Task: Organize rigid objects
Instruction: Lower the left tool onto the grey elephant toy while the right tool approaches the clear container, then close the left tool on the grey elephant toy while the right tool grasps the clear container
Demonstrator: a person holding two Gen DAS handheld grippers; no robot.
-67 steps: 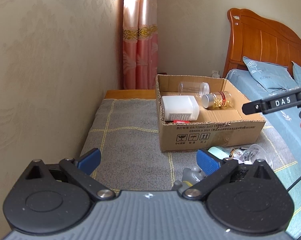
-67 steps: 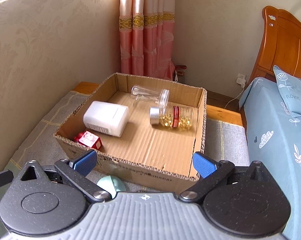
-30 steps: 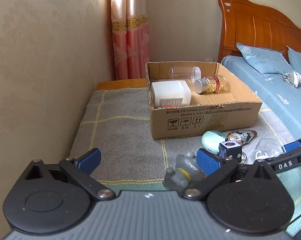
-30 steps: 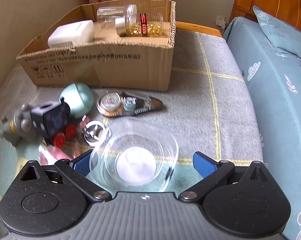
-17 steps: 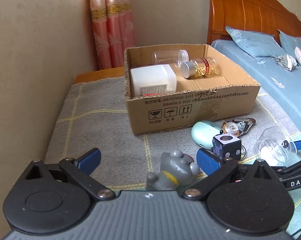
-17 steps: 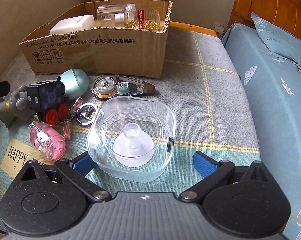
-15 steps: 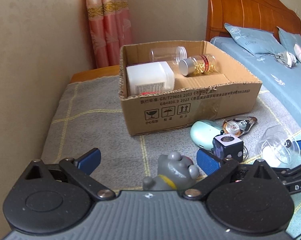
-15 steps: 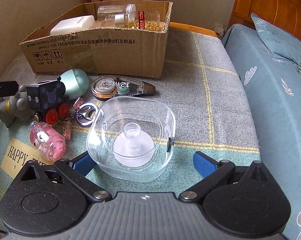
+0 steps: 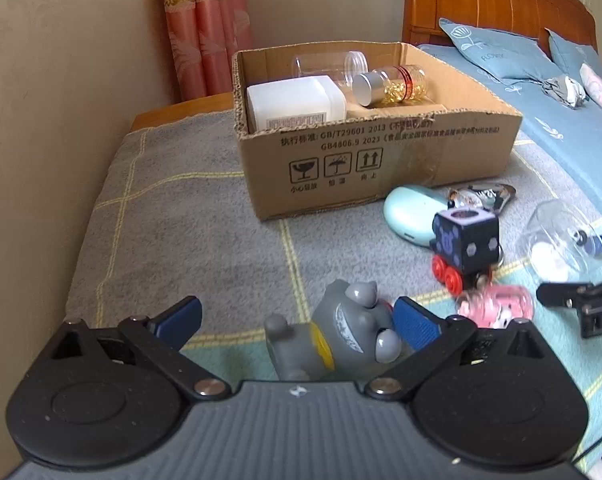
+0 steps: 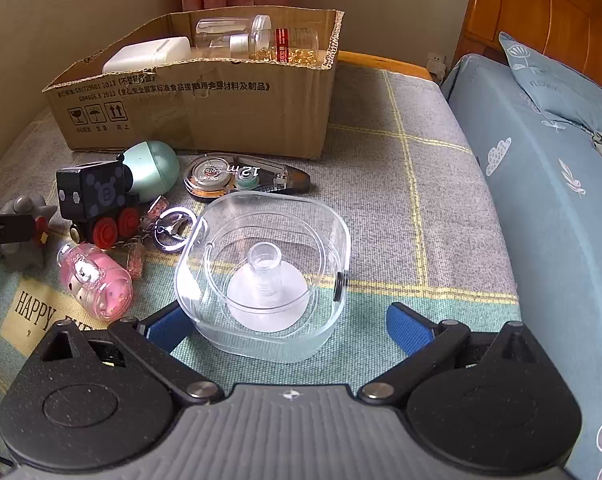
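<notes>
Left wrist view
Toy: a grey rubbery animal figure with a yellow band lies on its side on the grey and green checked blanket, its rounded paws toward the camera.
Left claw: spread wide; the figure sits between the two blue pads, closer to the right pad, and whether that pad touches it I cannot tell.
Box: a brown cardboard box stands farther back on the blanket. It holds a white square plastic bottle, a clear empty jar and a jar of golden capsules with a silver cap, all lying down.
Loose things: a mint-green egg-shaped case, a black toy train block with red wheels and a pink translucent charm lie to the right of the figure.

Right wrist view
Container: a clear rounded-square plastic container with a small clear peg at its centre rests on the blanket, open side up.
Right claw: spread wide, holding nothing; the container's near edge lies between the blue pads, the left pad right at its wall, the right pad apart from it.
Neighbours: a correction tape dispenser marked 12 m lies just beyond the container, a purple key ring beside its left edge.
Bed: a blue patterned bed runs along the right.
</notes>
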